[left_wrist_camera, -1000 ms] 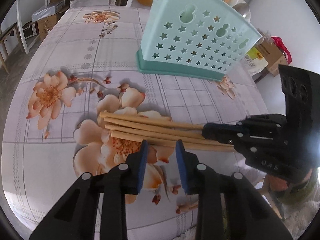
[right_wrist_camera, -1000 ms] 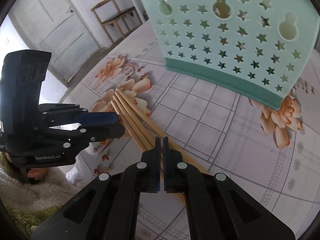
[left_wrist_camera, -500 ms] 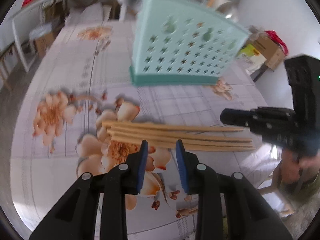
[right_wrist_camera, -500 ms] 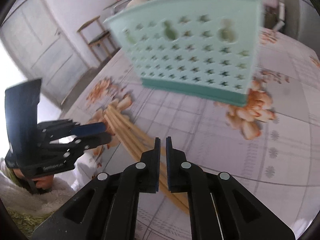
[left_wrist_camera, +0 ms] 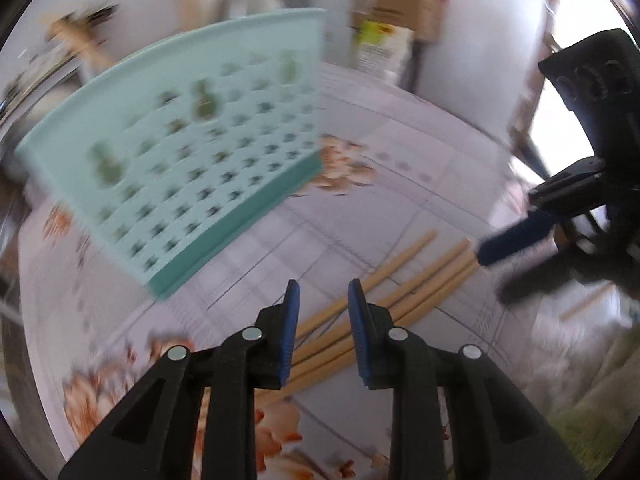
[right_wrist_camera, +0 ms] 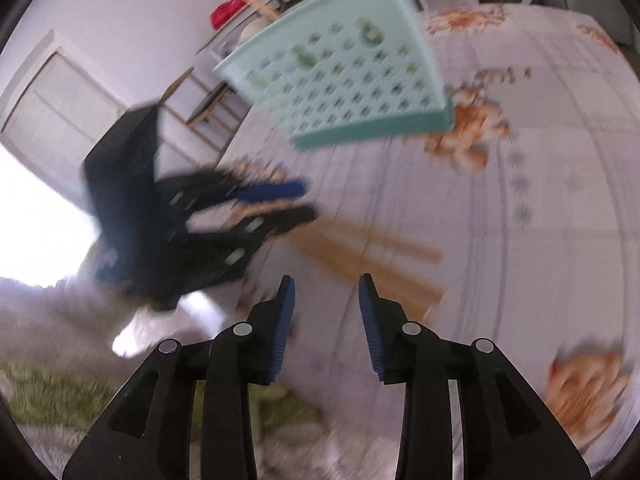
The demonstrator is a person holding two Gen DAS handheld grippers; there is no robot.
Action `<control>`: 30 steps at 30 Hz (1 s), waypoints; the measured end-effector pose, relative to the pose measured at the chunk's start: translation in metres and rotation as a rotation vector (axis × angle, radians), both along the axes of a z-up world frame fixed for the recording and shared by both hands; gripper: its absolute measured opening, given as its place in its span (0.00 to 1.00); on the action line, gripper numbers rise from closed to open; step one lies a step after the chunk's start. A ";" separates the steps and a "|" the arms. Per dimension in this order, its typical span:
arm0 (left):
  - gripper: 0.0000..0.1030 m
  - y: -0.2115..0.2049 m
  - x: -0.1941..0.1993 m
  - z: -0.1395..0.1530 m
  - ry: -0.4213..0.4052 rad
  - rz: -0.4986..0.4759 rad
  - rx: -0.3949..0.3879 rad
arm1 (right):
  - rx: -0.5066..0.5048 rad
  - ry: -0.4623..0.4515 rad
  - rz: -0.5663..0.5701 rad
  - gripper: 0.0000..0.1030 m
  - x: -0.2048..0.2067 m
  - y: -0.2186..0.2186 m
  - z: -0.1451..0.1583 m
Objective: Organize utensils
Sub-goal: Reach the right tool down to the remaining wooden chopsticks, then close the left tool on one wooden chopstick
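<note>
Wooden chopsticks (left_wrist_camera: 384,284), a loose bundle of pale tan sticks, lie flat on the floral, grid-patterned tablecloth (left_wrist_camera: 420,152) in the left wrist view, running from under the left gripper (left_wrist_camera: 320,300) up toward the table's right edge. That gripper's blue-padded fingers stand moderately apart with nothing between them, hovering over the near ends of the sticks. A mint-green plastic utensil holder with star-shaped cut-outs (left_wrist_camera: 192,152) stands beyond on the cloth, toward the far left of the table; it looks tilted, though the frame is blurred. At the right edge the right gripper (left_wrist_camera: 516,256) appears dark and smeared, its blue tip just beside the far ends of the sticks. A cardboard box (left_wrist_camera: 400,16) sits past the table's far edge.

In the right wrist view, the right gripper (right_wrist_camera: 326,308) fills the bottom, its fingers spread wide and empty above the tablecloth (right_wrist_camera: 540,208) near the table's near edge. The chopsticks (right_wrist_camera: 372,256) lie just ahead, blurred, with one stick splayed off from the rest. The left gripper (right_wrist_camera: 296,202) reaches in from the left over their other ends, its fingers parted; whether it touches them I cannot tell. The utensil holder (right_wrist_camera: 344,76) stands further back toward the far edge, well apart from the sticks.
</note>
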State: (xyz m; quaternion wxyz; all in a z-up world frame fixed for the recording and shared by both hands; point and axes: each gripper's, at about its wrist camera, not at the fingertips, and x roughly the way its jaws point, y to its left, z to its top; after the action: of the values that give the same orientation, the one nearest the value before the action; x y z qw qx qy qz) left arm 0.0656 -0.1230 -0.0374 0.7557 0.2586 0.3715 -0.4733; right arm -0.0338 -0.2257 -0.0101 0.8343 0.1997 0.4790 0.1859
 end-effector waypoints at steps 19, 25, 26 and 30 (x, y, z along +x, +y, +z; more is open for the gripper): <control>0.13 -0.016 -0.007 -0.016 -0.015 -0.036 0.093 | 0.142 0.135 -0.283 0.18 0.035 -0.005 -0.047; 0.13 -0.003 -0.006 -0.015 -0.004 0.099 0.075 | 0.146 0.121 -0.353 0.17 0.046 -0.021 -0.049; 0.12 0.000 -0.005 -0.015 -0.002 0.121 0.069 | 0.144 0.118 -0.359 0.17 0.048 -0.022 -0.049; 0.08 0.014 0.001 -0.013 0.003 0.215 0.046 | 0.124 0.112 -0.367 0.17 0.055 -0.031 -0.044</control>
State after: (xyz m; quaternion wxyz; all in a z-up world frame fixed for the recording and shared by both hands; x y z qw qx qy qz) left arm 0.0662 -0.1093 -0.0500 0.7953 0.2338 0.4091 -0.3813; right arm 0.0210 -0.2564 -0.0541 0.8123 0.3449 0.4679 0.0483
